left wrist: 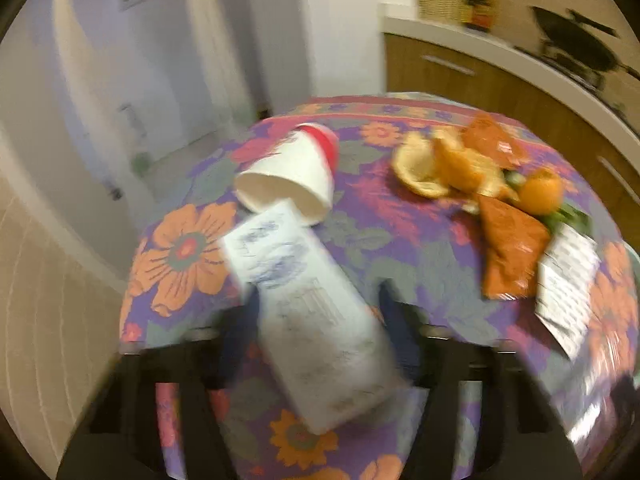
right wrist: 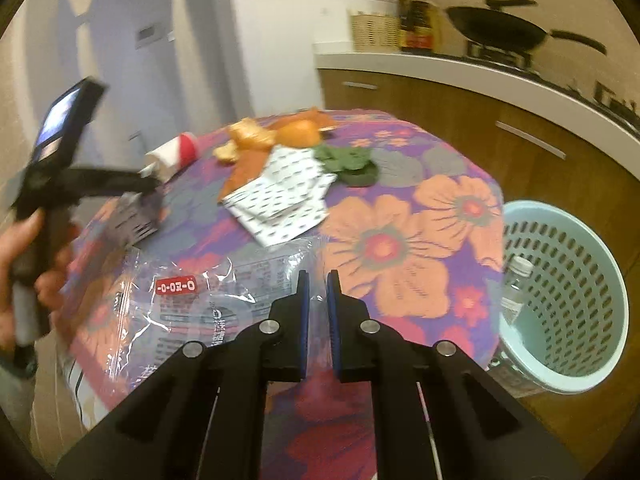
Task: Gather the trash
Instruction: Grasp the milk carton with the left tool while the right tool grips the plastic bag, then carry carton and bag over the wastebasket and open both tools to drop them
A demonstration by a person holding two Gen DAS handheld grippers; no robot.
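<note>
My left gripper (left wrist: 320, 300) is shut on a white printed carton (left wrist: 312, 320) and holds it tilted above the flowered table (left wrist: 188, 256); it also shows in the right wrist view (right wrist: 136, 216). A white paper cup with a red band (left wrist: 296, 172) lies on its side behind it. My right gripper (right wrist: 318, 280) has its jaws nearly closed on the edge of a clear plastic wrapper (right wrist: 200, 304) at the table's near edge. Orange peels (right wrist: 256, 136), an orange packet (left wrist: 508, 248) and a patterned paper (right wrist: 284, 196) lie further back.
A light blue perforated bin (right wrist: 568, 300) stands on the floor right of the table, with a plastic bottle (right wrist: 516, 284) inside. Green leaves (right wrist: 352, 164) lie on the table. Kitchen cabinets and a counter with a wok (right wrist: 500, 28) run behind.
</note>
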